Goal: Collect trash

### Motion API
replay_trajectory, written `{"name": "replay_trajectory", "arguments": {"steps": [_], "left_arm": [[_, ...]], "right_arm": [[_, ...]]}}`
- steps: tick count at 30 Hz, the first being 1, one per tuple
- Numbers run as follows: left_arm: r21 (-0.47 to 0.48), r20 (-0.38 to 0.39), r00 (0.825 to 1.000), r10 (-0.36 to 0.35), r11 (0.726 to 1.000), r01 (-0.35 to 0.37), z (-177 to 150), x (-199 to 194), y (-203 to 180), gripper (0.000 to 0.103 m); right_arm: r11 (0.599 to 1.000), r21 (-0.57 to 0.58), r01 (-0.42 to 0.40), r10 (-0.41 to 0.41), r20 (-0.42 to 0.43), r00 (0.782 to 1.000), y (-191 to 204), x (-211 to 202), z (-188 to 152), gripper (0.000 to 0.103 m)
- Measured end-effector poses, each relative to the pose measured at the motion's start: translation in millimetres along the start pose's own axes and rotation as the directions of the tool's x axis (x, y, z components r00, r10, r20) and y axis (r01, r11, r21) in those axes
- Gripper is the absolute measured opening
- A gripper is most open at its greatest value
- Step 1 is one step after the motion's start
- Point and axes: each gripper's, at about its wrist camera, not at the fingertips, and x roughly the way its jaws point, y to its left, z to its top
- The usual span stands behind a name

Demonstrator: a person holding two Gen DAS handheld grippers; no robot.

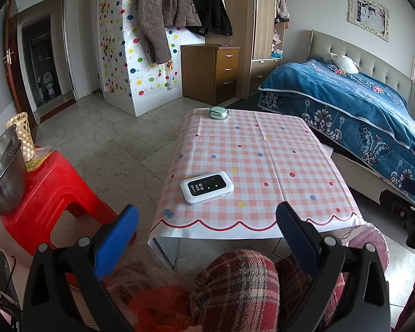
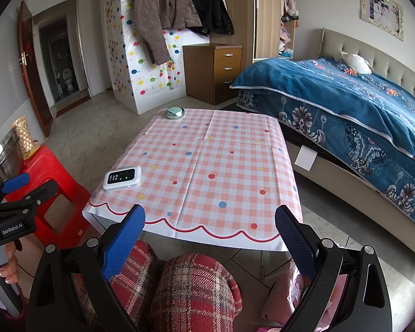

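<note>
Both tools, left tool (image 1: 207, 238) and right tool (image 2: 210, 238), hang spread and empty above the knees, likely at rest. No trash shows on the desk (image 2: 235, 160): only a white device (image 2: 122, 178) and, farther, a green case (image 2: 174, 112).

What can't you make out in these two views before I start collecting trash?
- Steel bowl inside: hidden by its own wall, cut by the left edge in both views.
- White device screen: icons too small to read.
- Floor under the table: hidden by the cloth.
- Orange material, left wrist view: partly hidden behind the left hand-held gripper.
</note>
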Motion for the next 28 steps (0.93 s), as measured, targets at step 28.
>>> {"name": "replay_trajectory", "arguments": {"steps": [28], "left_arm": [[-0.028,-0.113,0.993,-0.036,0.999,0.033,-10.8,75.5,-12.0,0.097]], "right_arm": [[0.999,0.044,0.0,0.004,-0.097,0.995,-7.9,53.2,-12.8,0.094]]}}
